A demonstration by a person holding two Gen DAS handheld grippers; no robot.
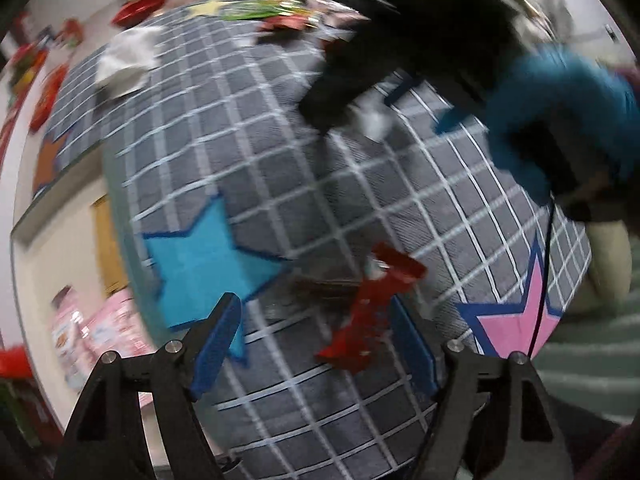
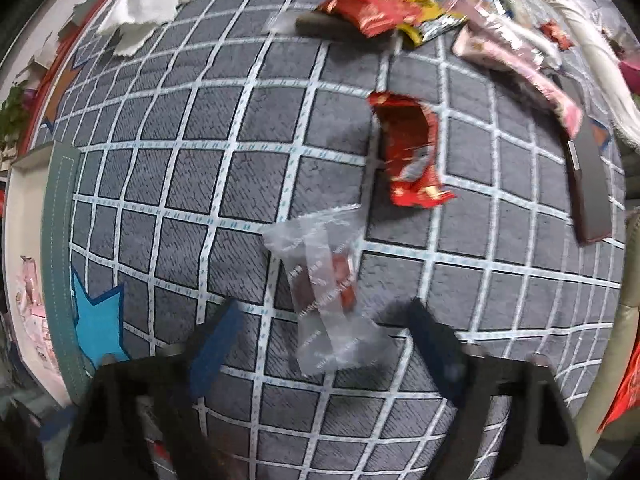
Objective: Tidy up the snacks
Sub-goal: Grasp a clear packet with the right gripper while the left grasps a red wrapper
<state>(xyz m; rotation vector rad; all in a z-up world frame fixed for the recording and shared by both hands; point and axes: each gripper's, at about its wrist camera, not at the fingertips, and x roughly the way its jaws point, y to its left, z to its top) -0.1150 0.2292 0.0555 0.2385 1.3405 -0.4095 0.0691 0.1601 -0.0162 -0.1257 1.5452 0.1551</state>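
Note:
My left gripper [image 1: 316, 336] is open over the grey checked mat [image 1: 280, 160]. A red snack wrapper [image 1: 372, 316] lies between its fingers, close to the right finger [image 1: 412, 348]. My right gripper [image 2: 324, 340] is open, and a clear plastic snack packet [image 2: 324, 280] with a red-brown piece inside lies between its fingers on the mat [image 2: 200, 160]. A red torn snack packet [image 2: 412, 152] lies beyond it. A pile of green, red, yellow and pink snack packets [image 2: 400, 4] lies at the far edge. The other gripper and a blue glove [image 1: 552, 104] show in the left wrist view.
A white cloth [image 2: 148, 0] lies at the mat's far left, also in the left wrist view [image 1: 128, 56]. A dark flat remote-like object [image 2: 588, 192] lies at the right. Pink boxes [image 1: 92, 332] sit off the mat at the left. Blue [image 1: 200, 264] and pink [image 1: 516, 320] stars mark the mat.

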